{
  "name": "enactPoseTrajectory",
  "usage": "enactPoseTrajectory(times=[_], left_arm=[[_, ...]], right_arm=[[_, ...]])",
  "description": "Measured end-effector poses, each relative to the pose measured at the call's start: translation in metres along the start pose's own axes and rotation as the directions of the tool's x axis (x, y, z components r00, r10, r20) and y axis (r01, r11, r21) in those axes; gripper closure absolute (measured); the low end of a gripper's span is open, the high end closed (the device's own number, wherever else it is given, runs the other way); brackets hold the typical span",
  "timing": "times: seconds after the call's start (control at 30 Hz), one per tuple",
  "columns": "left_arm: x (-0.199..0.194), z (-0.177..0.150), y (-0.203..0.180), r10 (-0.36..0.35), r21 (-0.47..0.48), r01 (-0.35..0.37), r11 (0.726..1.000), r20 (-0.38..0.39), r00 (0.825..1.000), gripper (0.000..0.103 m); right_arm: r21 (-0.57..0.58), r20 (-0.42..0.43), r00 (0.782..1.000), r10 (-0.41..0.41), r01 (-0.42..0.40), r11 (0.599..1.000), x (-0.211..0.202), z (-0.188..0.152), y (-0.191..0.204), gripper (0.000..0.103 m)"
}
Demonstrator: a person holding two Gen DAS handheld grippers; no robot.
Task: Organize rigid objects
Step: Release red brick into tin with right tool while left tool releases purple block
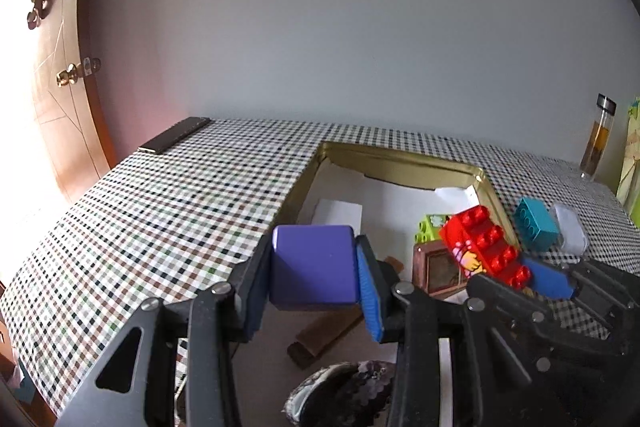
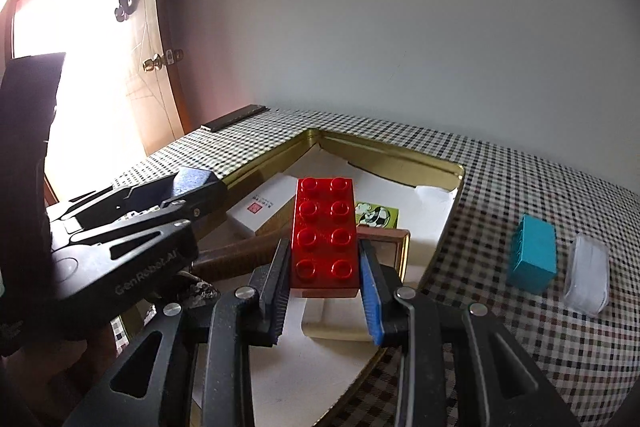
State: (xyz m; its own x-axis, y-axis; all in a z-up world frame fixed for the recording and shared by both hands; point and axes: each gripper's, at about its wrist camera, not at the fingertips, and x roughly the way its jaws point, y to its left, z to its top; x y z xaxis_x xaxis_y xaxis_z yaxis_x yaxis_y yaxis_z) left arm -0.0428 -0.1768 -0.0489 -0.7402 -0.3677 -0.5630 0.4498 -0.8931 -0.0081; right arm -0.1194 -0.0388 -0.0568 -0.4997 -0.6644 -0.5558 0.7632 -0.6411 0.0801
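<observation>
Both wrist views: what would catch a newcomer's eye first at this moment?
The red studded brick, clamped in the right gripper over the open gold tin, stands out most. Next comes the purple block gripped by the left gripper at the tin's near left. A teal brick sits outside on the checked cloth.

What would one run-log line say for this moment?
left gripper: shut on purple block | right gripper: shut on red brick | both over gold tin | teal brick: on tablecloth
</observation>
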Motion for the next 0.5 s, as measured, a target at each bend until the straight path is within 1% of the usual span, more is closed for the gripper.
enactPoseTrajectory(times=[0.03,0.07,0.1,0.13,0.17,0.23,0.3,0.4,0.5], left_arm=[[0.001,-0.001,-0.001,0.010,0.000,-0.010,1.000,-0.001,1.000,0.063],[0.000,-0.001,-0.001,0.016,-0.005,-0.016,1.000,0.000,1.000,0.059],[0.000,-0.001,0.001,0.018,-0.011,-0.018,1.000,0.000,1.000,0.044],[-0.003,-0.001,0.001,0.024,-0.020,-0.024,1.000,0.008,1.000,0.030],[-0.005,-0.001,0.002,0.034,-0.026,-0.033,0.999,0.020,0.999,0.025],[-0.012,-0.001,0.002,0.044,-0.028,-0.043,0.999,0.042,0.998,0.011],[-0.015,-0.001,0.002,0.047,-0.033,-0.046,0.998,0.054,0.997,0.006],[-0.019,0.000,-0.001,0.038,-0.041,-0.035,0.999,0.066,0.997,0.006],[-0.023,0.000,-0.015,0.004,-0.040,-0.001,0.999,0.075,0.997,0.006]], right_arm=[[0.005,-0.011,1.000,0.007,-0.007,1.000,0.001,-0.001,-0.001,0.068],[0.008,-0.018,1.000,0.012,-0.012,1.000,0.003,-0.001,-0.002,0.067],[0.008,-0.020,1.000,0.011,-0.011,1.000,0.003,-0.002,-0.003,0.064],[0.007,-0.017,1.000,0.008,-0.008,1.000,0.002,-0.002,-0.002,0.056],[0.011,-0.011,1.000,0.008,-0.007,1.000,0.001,-0.003,-0.002,0.046],[0.026,0.003,1.000,0.013,-0.013,1.000,-0.002,-0.004,-0.006,0.040],[0.040,0.018,1.000,0.010,-0.010,0.999,-0.010,-0.007,-0.012,0.039],[0.067,0.047,0.999,0.001,-0.004,0.998,-0.025,-0.017,-0.027,0.039],[0.129,0.065,0.997,-0.049,0.040,0.991,-0.041,-0.026,-0.053,0.038]])
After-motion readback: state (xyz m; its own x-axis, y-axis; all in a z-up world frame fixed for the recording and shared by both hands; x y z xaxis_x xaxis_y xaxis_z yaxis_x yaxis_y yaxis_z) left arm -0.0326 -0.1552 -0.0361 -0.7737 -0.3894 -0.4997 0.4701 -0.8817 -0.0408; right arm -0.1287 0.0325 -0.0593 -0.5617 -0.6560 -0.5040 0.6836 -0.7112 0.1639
